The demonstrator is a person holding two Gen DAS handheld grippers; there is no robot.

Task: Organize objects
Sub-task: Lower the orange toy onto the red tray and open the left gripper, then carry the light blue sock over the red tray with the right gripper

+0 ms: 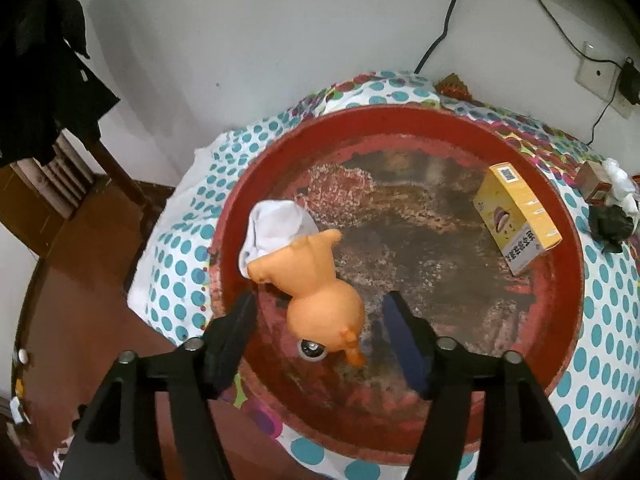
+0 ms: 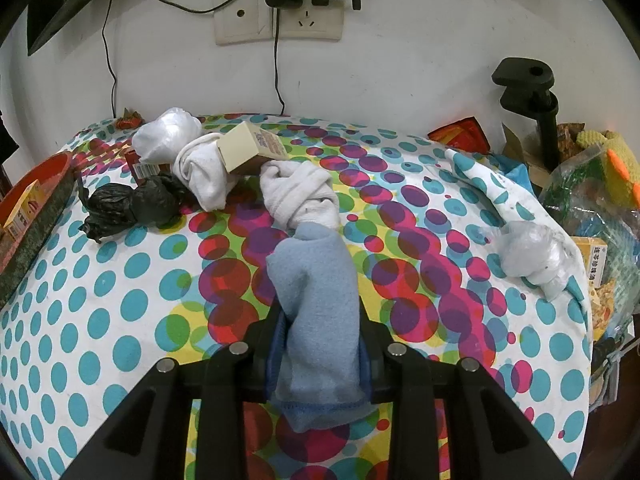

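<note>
A round red tray (image 1: pixel 400 120) sits on the spotted cloth. In it lie an orange rubber animal toy (image 1: pixel 316 272), a balled white sock (image 1: pixel 276 228) and a yellow box (image 1: pixel 516 216). My left gripper (image 1: pixel 319 300) hangs open just over the toy, one finger on each side, and the pads stay clear of it. My right gripper (image 2: pixel 320 320) is shut on a light blue sock (image 2: pixel 316 280), which sticks out forward over the cloth. The sock's far end touches a rolled white sock (image 2: pixel 300 196).
Near the wall lie another white sock (image 2: pixel 200 176), a beige box (image 2: pixel 252 148), a black bag (image 2: pixel 128 204) and a white plastic bag (image 2: pixel 168 136). A knotted clear bag (image 2: pixel 528 256) lies at the right. A black clamp stand (image 2: pixel 540 108) and a pile of packets (image 2: pixel 592 192) fill the right edge.
</note>
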